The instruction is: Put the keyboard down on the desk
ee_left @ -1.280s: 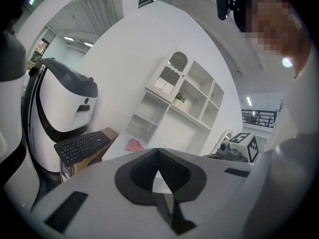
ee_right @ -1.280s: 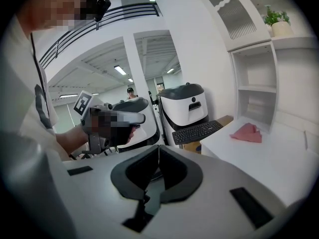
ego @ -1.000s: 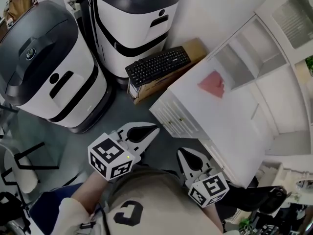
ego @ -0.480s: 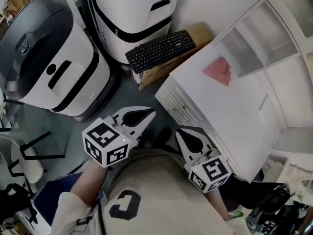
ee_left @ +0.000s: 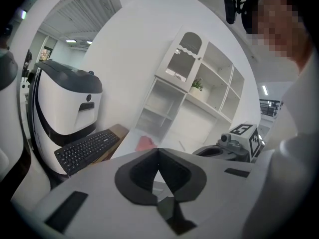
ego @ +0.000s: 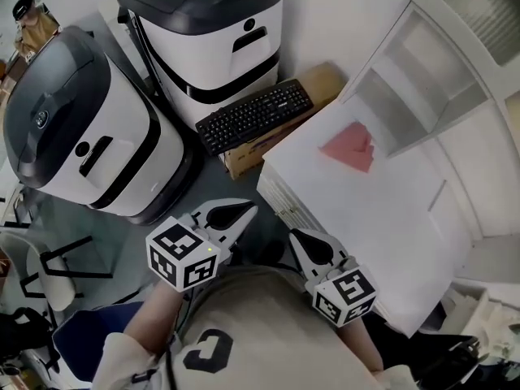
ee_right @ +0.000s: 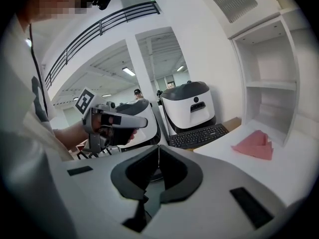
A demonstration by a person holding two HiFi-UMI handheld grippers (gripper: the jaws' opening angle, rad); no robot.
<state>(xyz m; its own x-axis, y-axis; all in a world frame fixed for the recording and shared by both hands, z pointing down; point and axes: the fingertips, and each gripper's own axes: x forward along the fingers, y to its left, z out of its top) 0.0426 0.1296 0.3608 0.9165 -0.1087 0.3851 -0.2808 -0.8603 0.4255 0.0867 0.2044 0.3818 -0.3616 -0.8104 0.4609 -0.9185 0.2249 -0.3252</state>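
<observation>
A black keyboard (ego: 253,116) lies on a brown cardboard box (ego: 276,132) on the floor, wedged between a white machine and the white desk (ego: 382,218). It also shows in the left gripper view (ee_left: 87,150) and the right gripper view (ee_right: 198,135). My left gripper (ego: 250,209) is shut and empty, held over the floor well short of the keyboard. My right gripper (ego: 294,236) is shut and empty too, near the desk's front corner. A pink folded cloth (ego: 349,146) rests on the desk.
Two large white-and-grey machines (ego: 89,128) (ego: 213,35) stand left of and behind the keyboard. White shelving (ego: 439,63) rises at the back of the desk. A chair frame (ego: 41,266) stands at the lower left.
Both grippers have shifted slightly forward together, still shut. The view has swung, so the keyboard and box sit a little lower and further left than before.
</observation>
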